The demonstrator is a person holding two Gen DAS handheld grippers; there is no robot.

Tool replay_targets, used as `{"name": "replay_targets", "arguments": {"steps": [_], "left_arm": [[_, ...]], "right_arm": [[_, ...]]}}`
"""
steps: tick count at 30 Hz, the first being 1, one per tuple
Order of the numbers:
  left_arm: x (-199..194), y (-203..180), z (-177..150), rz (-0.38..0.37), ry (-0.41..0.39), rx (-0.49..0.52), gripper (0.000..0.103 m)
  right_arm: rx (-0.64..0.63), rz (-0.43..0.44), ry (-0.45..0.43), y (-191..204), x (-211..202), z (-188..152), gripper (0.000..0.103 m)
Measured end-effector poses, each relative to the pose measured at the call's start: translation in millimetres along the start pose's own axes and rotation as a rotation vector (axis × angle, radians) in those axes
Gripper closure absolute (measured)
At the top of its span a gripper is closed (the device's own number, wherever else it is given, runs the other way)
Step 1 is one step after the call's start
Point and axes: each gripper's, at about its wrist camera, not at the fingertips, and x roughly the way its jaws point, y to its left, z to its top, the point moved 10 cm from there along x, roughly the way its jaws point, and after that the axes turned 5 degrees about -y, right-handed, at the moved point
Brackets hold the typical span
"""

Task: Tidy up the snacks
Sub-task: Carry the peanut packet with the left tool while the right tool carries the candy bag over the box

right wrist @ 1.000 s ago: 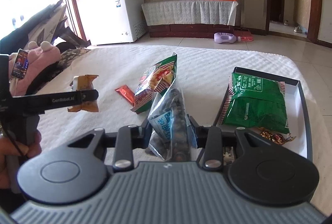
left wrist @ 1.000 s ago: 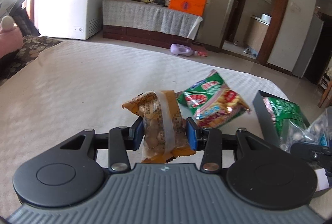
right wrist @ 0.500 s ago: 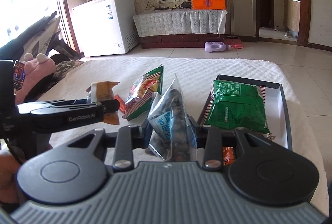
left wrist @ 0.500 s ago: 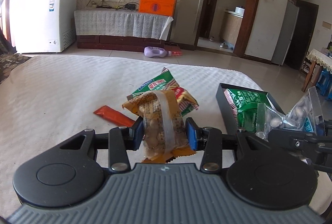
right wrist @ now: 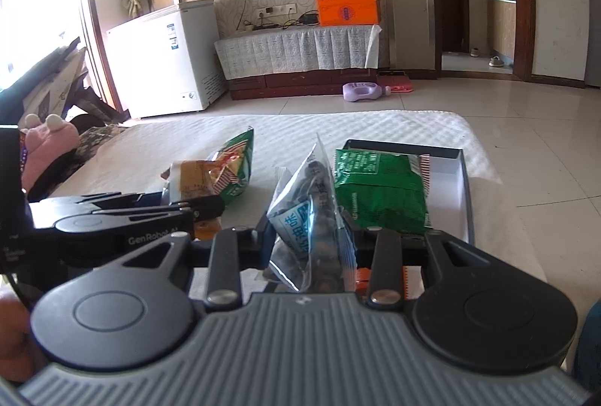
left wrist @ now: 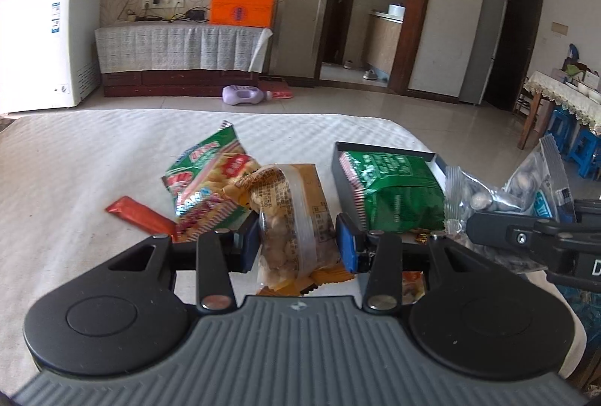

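Observation:
My left gripper (left wrist: 297, 245) is shut on an orange-and-clear packet of round snacks (left wrist: 293, 218), held above the white table just left of the black tray (left wrist: 379, 147). My right gripper (right wrist: 308, 237) is shut on a clear bag of dark snacks with a blue label (right wrist: 310, 214), hanging in front of the tray (right wrist: 405, 146). A green packet (left wrist: 390, 188) lies inside the tray. A green-and-red snack bag (left wrist: 204, 180) and a small red-orange sachet (left wrist: 139, 216) lie on the table to the left. In the left wrist view the clear bag (left wrist: 499, 195) shows at the right.
The tray's right part (right wrist: 447, 180) is bare white. A small orange wrapper (right wrist: 411, 284) lies under my right gripper. A pink plush toy (right wrist: 45, 146) sits beyond the table's left edge. Behind stand a white freezer (right wrist: 169, 60) and a covered TV stand (right wrist: 300, 49).
Both grippers have carried their packets rightward toward the tray, and the left one has swung round so the tray and green packet sit closer ahead. Neither grip has altered.

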Motion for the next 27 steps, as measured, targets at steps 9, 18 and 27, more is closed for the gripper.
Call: {"name": "replay_targets", "arguments": {"steps": [9,18,27], "left_arm": [[10.9,-40.8,-7.1,-0.066,0.009,0.027,0.055],[16.2,-68.0,-14.4,-0.113,0.02,0.054,0.055],[22.7,-90.5,-22.8,-0.15,0.034,0.077,0.055]], "right_arm": [[0.031,-0.029,-0.027,-19.6,-11.1,2.9,0.065],[0.048,-0.035,-0.044,-26.3,-16.0,5.3,0.065],[0.058,-0.061,-0.048,-34.5,-18.2,5.1,0.065]]}}
